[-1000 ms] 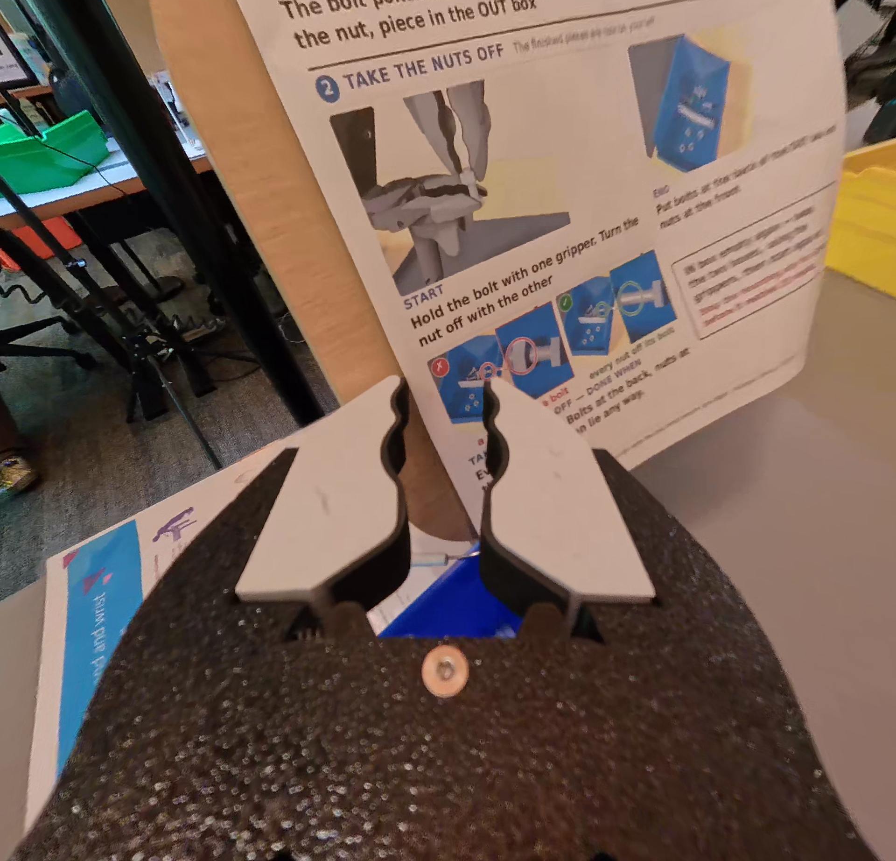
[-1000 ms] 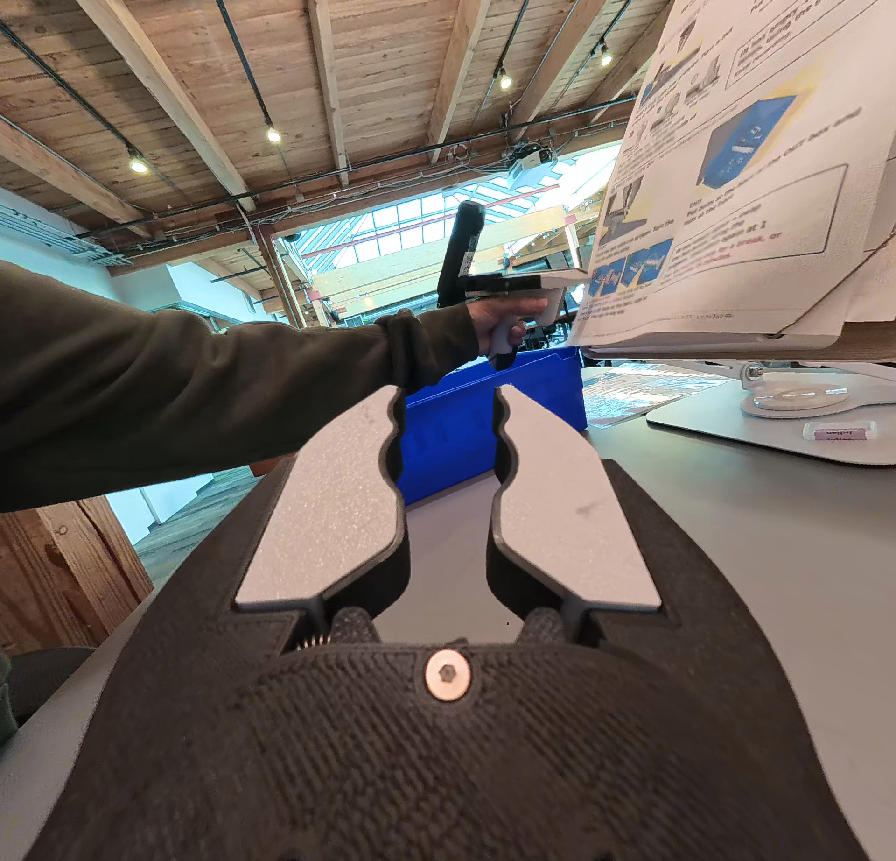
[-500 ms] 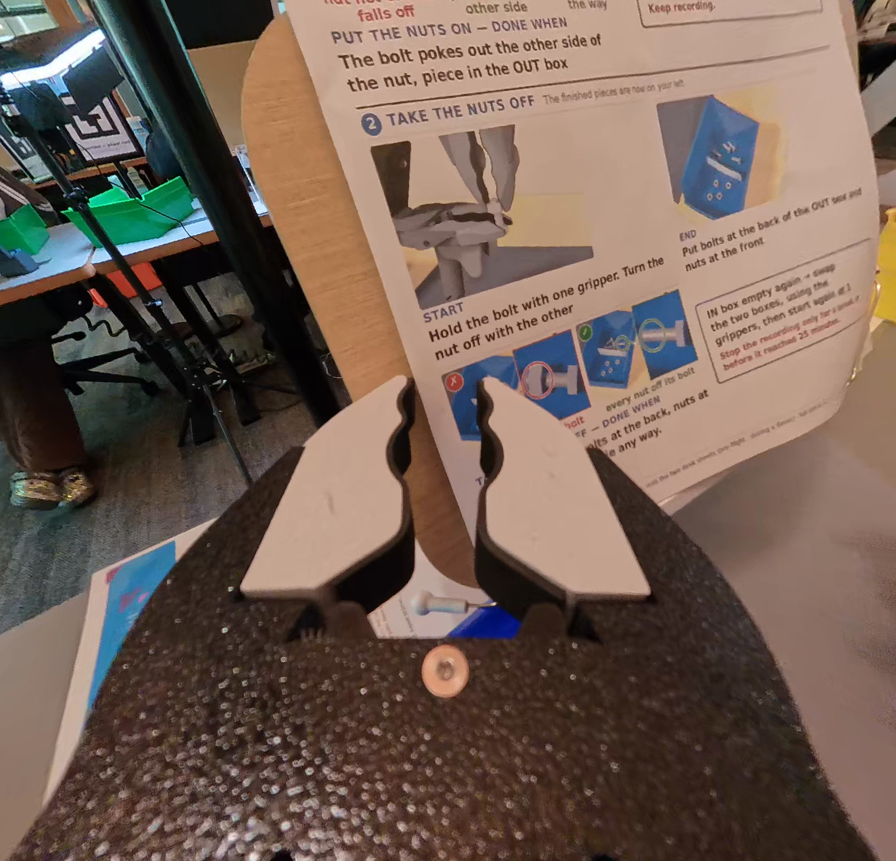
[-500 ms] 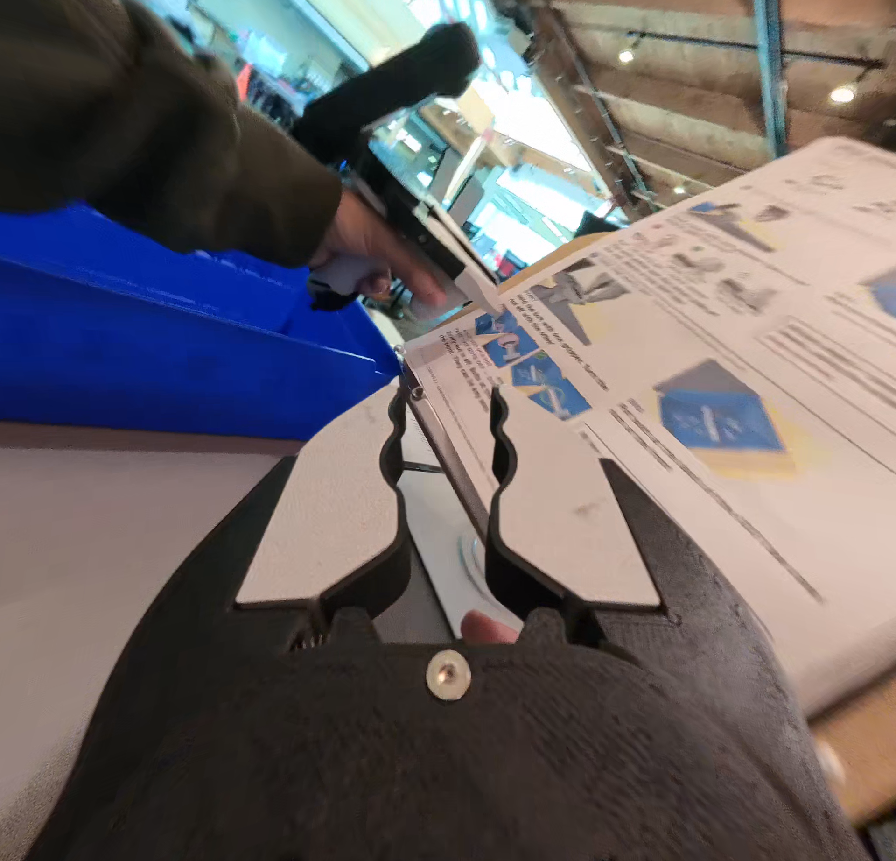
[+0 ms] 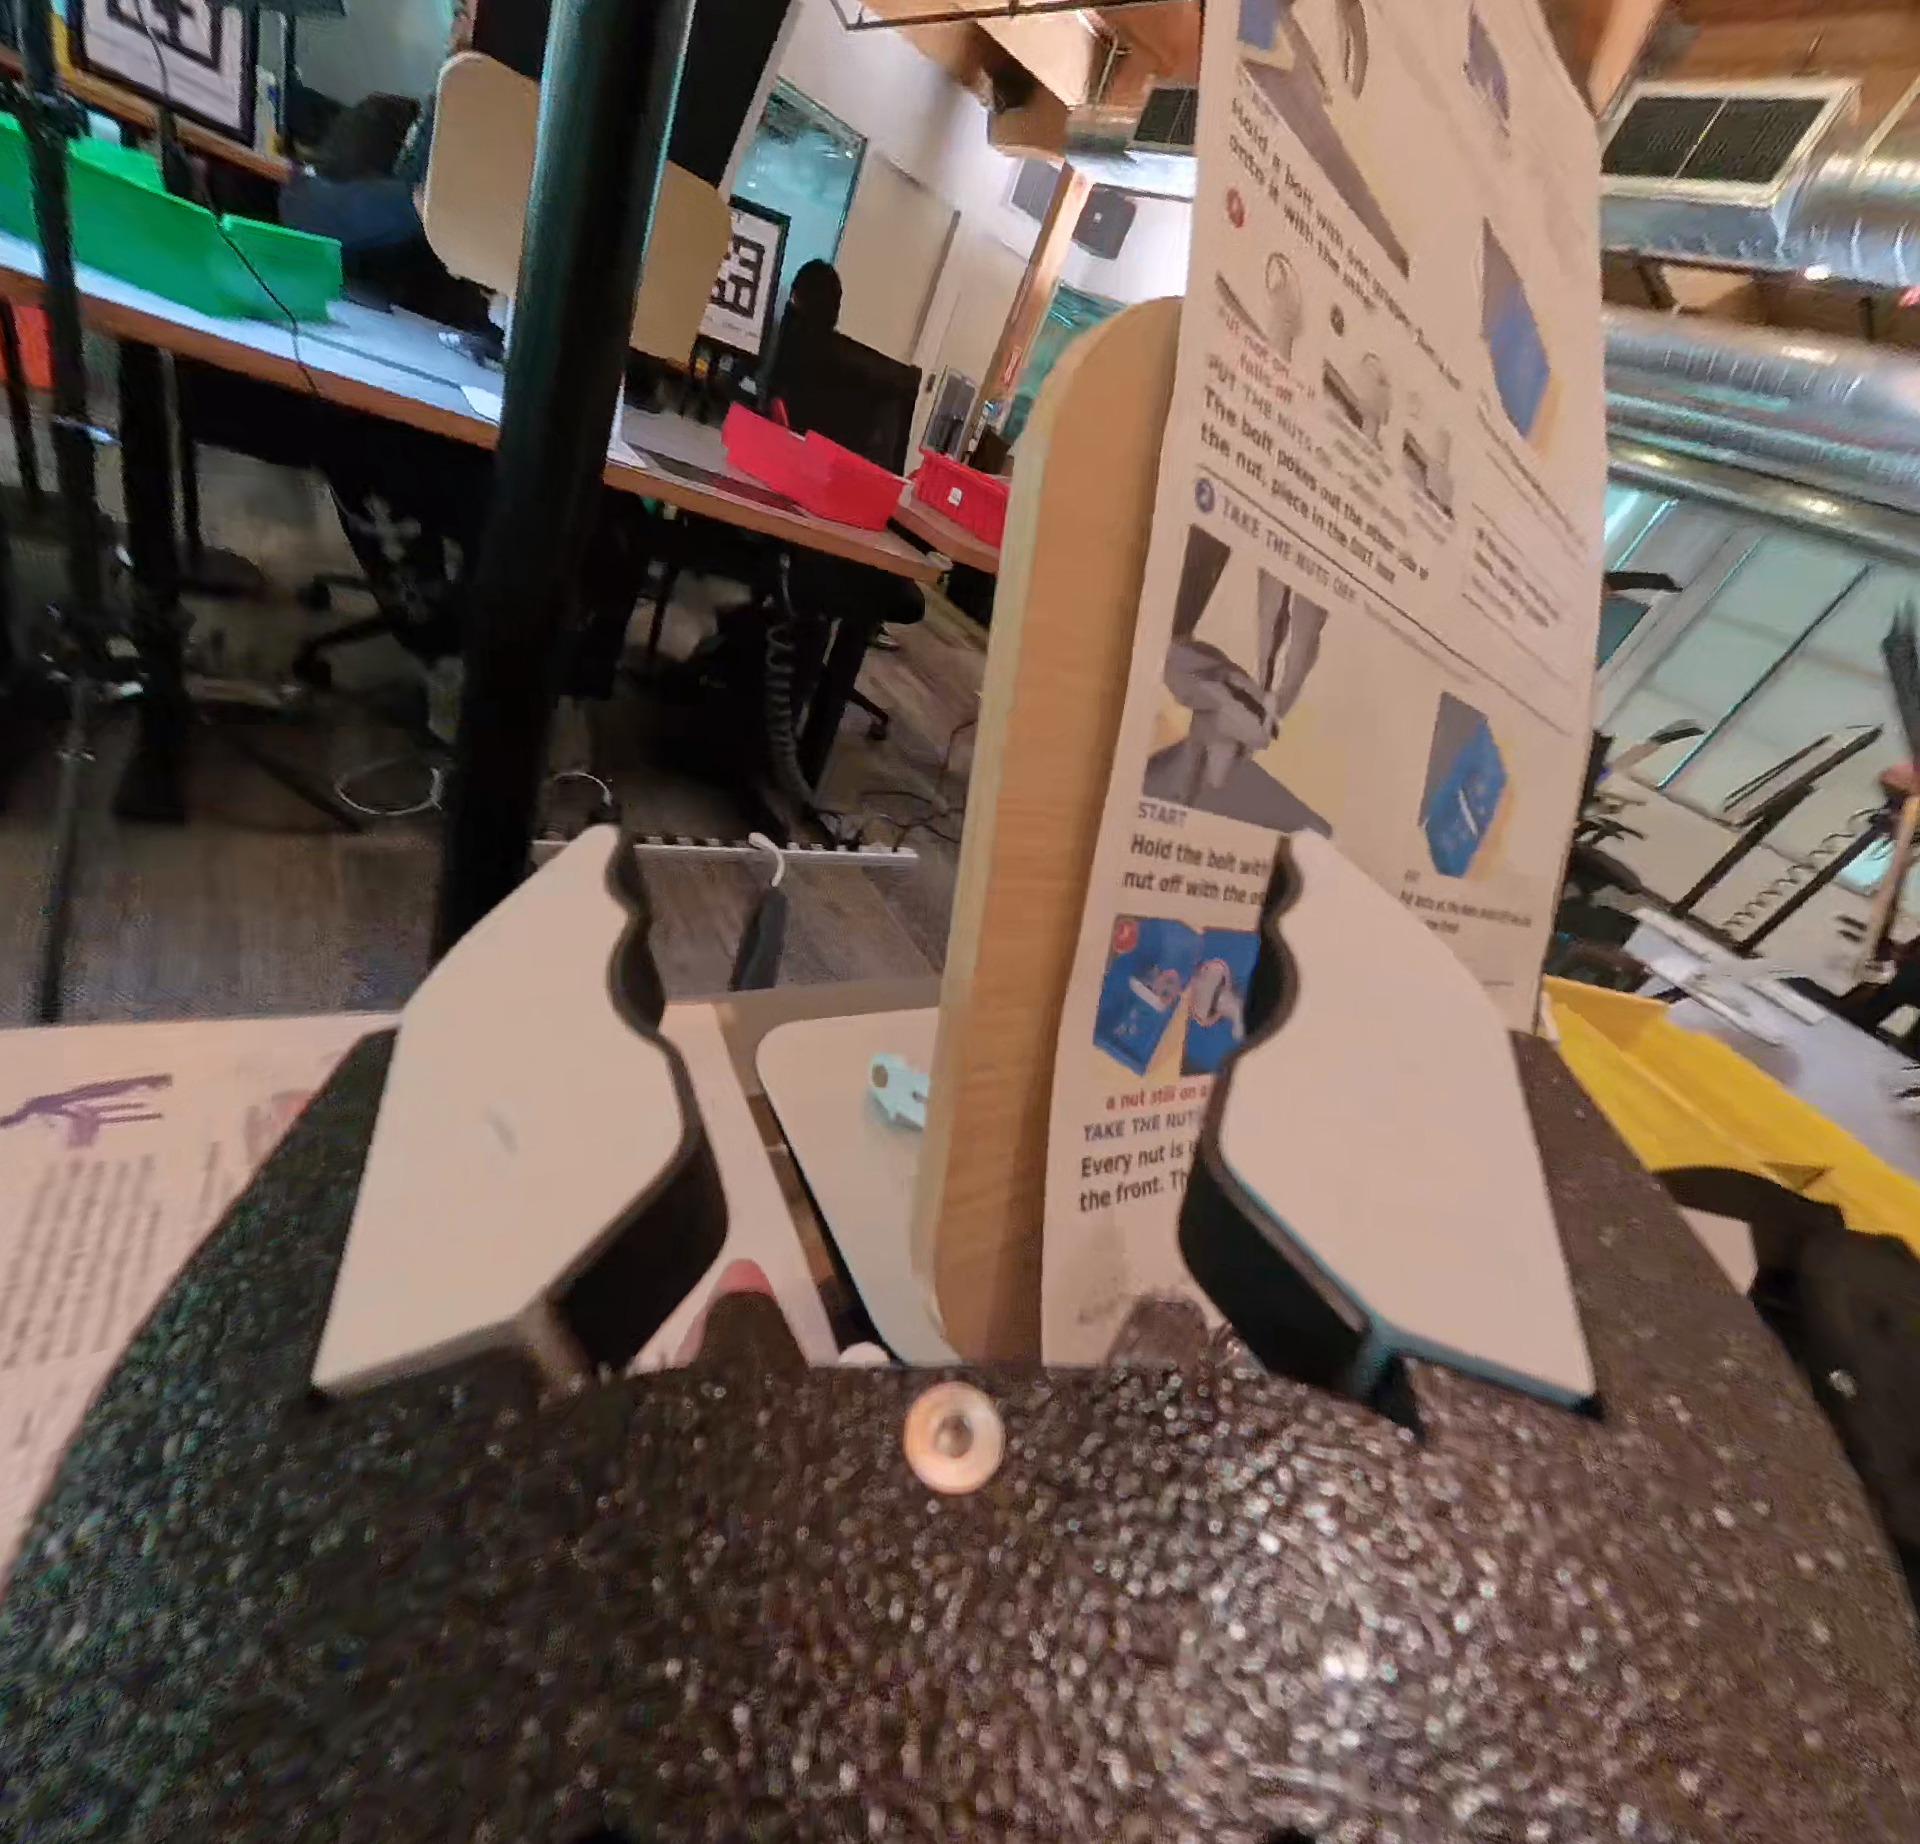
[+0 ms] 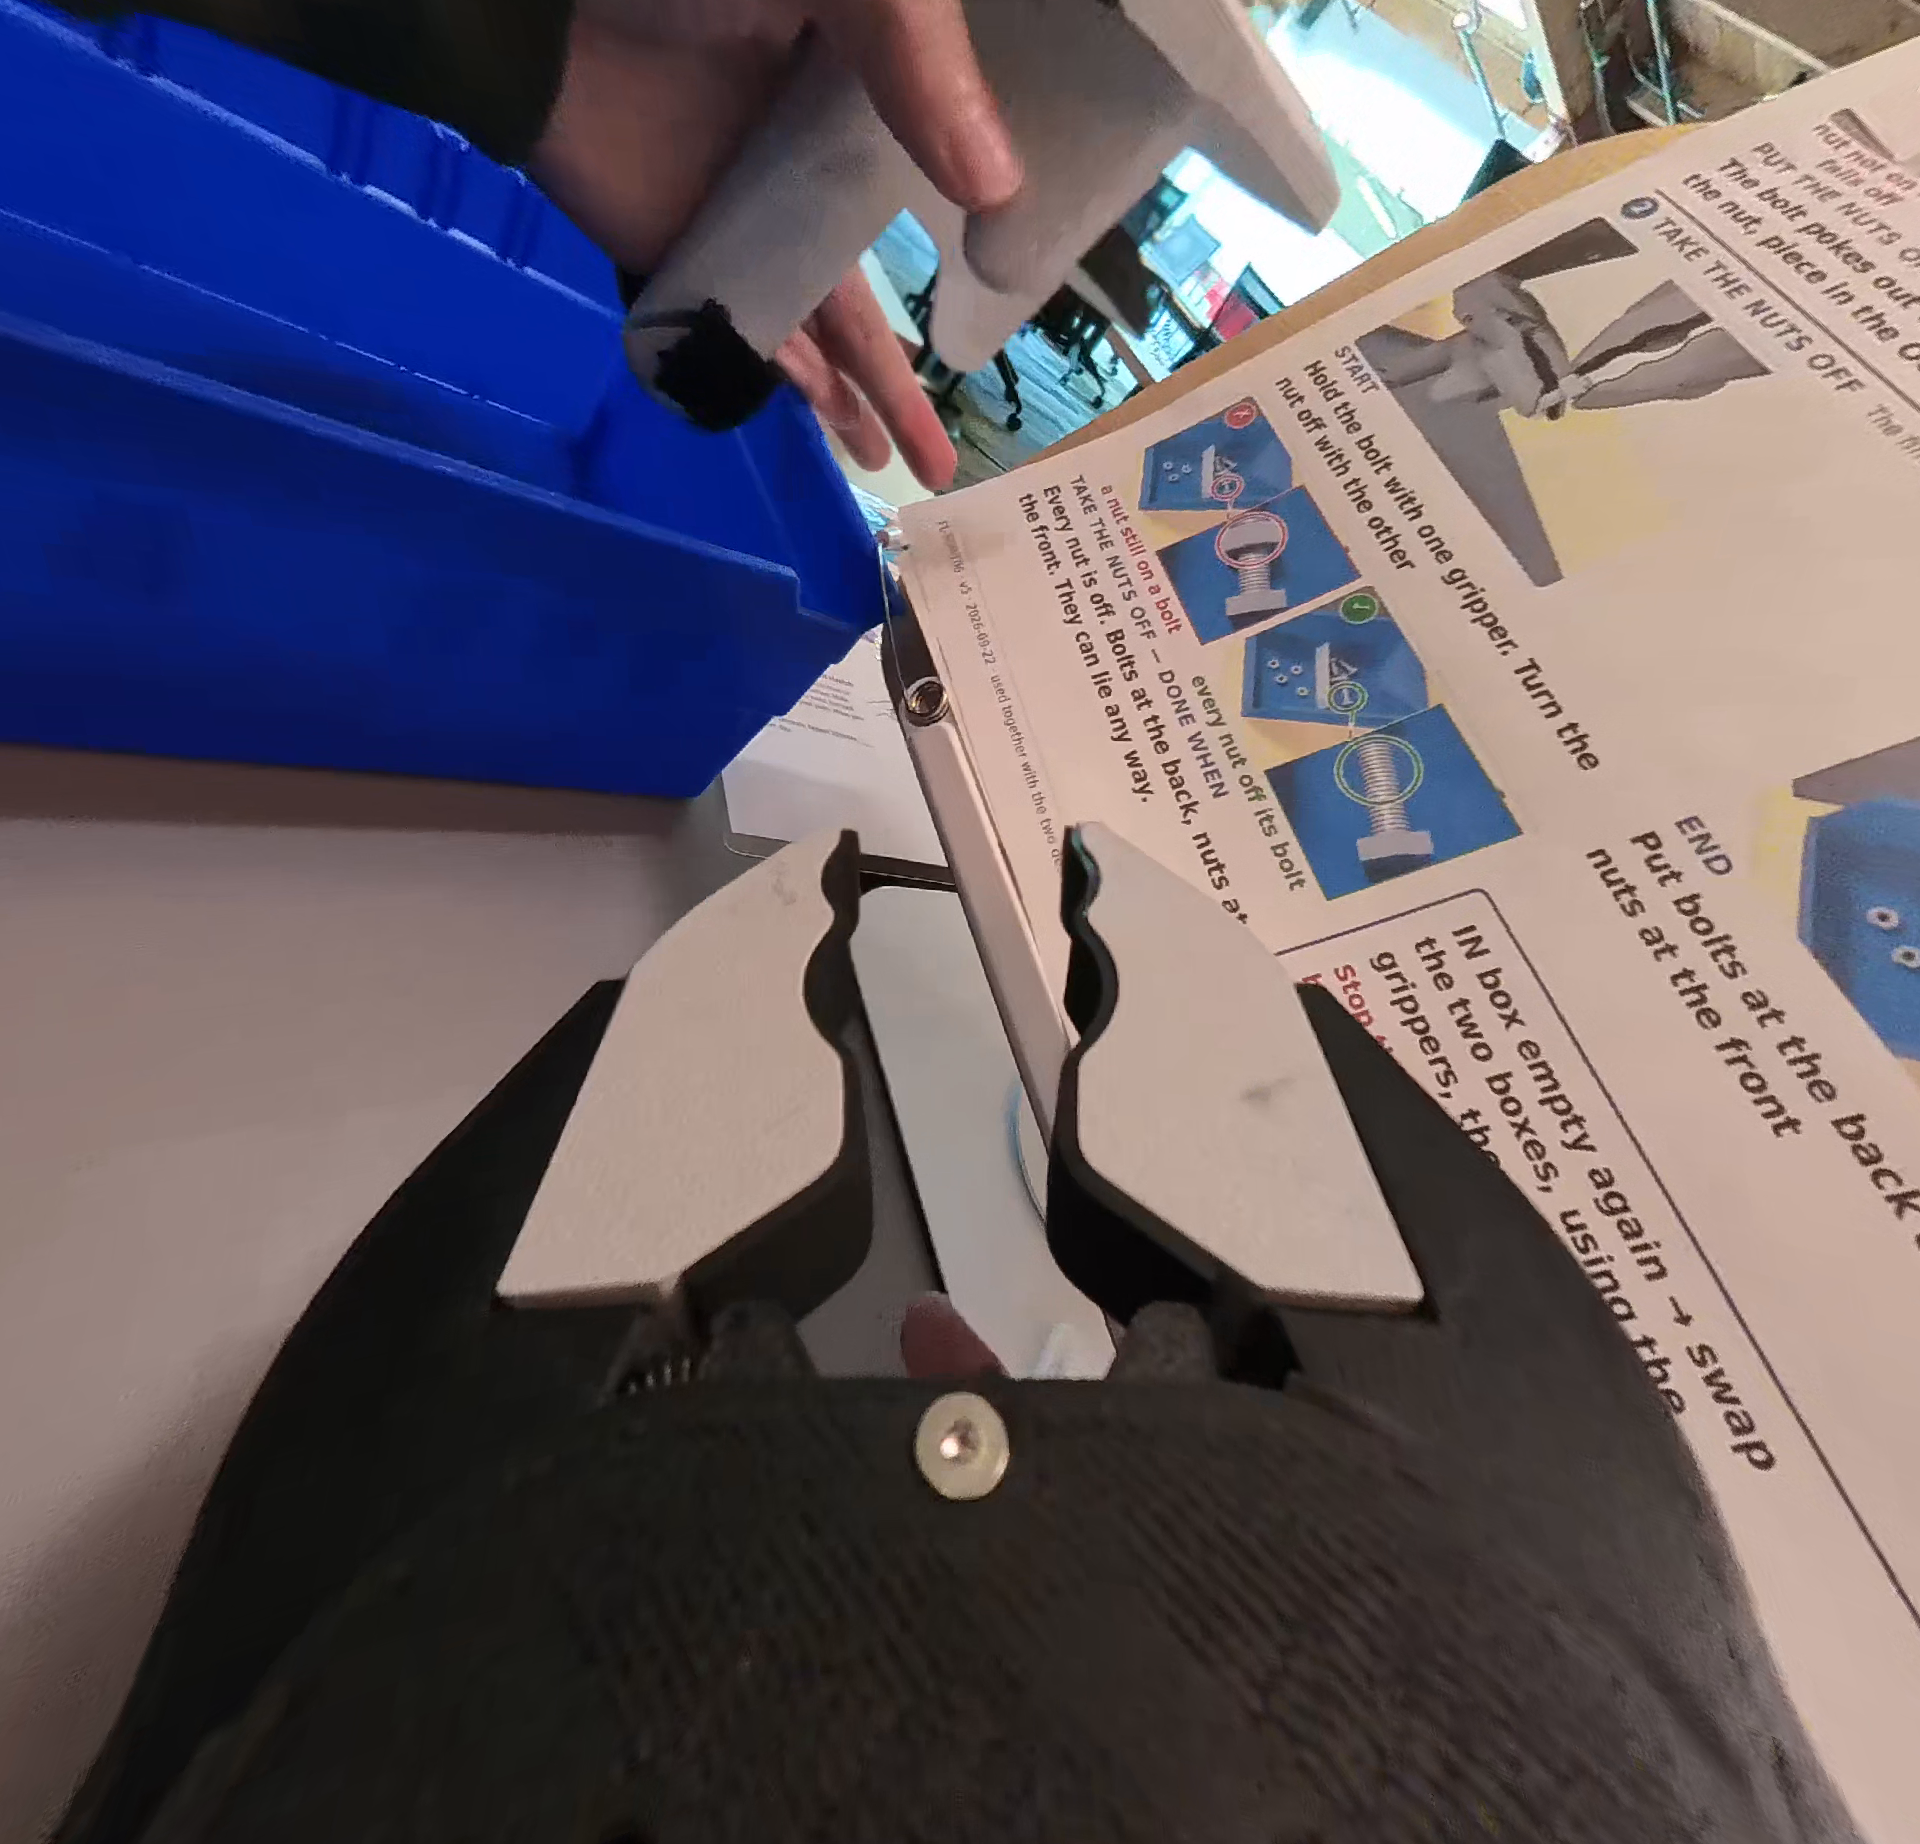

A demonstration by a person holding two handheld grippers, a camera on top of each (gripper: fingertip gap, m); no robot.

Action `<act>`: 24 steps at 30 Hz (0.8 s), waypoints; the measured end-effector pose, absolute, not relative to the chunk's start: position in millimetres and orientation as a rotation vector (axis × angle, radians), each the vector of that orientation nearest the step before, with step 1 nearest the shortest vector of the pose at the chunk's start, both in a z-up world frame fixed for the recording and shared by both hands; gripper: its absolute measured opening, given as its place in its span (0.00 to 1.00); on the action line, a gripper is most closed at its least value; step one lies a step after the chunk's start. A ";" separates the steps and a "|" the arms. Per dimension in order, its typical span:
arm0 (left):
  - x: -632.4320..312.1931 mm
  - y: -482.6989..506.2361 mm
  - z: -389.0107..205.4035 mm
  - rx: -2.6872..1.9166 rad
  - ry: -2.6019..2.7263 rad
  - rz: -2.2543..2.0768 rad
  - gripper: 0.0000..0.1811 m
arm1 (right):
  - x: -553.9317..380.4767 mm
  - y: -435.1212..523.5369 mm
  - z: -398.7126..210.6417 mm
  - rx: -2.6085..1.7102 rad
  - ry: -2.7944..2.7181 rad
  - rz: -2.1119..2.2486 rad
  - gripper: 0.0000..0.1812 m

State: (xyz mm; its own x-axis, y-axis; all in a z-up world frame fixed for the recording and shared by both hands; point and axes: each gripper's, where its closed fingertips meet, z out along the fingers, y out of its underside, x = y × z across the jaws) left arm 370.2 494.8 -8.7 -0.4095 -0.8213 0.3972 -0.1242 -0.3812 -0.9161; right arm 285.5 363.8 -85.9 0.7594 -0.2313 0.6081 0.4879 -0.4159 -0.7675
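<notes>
The left gripper (image 5: 951,906) has spread its jaws wide since a moment ago, now straddling the upright, round-topped pale wooden board (image 5: 1049,755) and the printed paper instruction sheet (image 5: 1351,547) on it, gripping nothing; the right gripper (image 6: 961,844) stays part-open and empty, the board's thin metal edge (image 6: 987,911) between its smooth grey fingers (image 6: 707,1067); a glossy blue plastic bin (image 6: 312,495) sits near the matte grey table (image 6: 260,1015) edge.

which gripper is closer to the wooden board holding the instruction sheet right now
Left, narrowly. The left gripper is open with the wooden board edge-on between its fingers. The right gripper is open around the metal bar along the instruction sheet, below the board.
</notes>
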 end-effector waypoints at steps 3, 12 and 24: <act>370.2 473.9 -18.1 -1.257 1.566 -1.813 0.67 | 283.6 364.5 -87.7 -1.849 -0.216 -0.792 0.22; 391.0 474.3 -11.0 -1.599 1.365 -2.143 0.46 | 280.3 366.7 -88.5 -1.861 -0.210 -0.746 0.26; 380.8 494.5 -12.6 -1.573 1.118 -2.037 0.38 | 279.0 370.4 -95.0 -1.922 -0.242 -0.773 0.29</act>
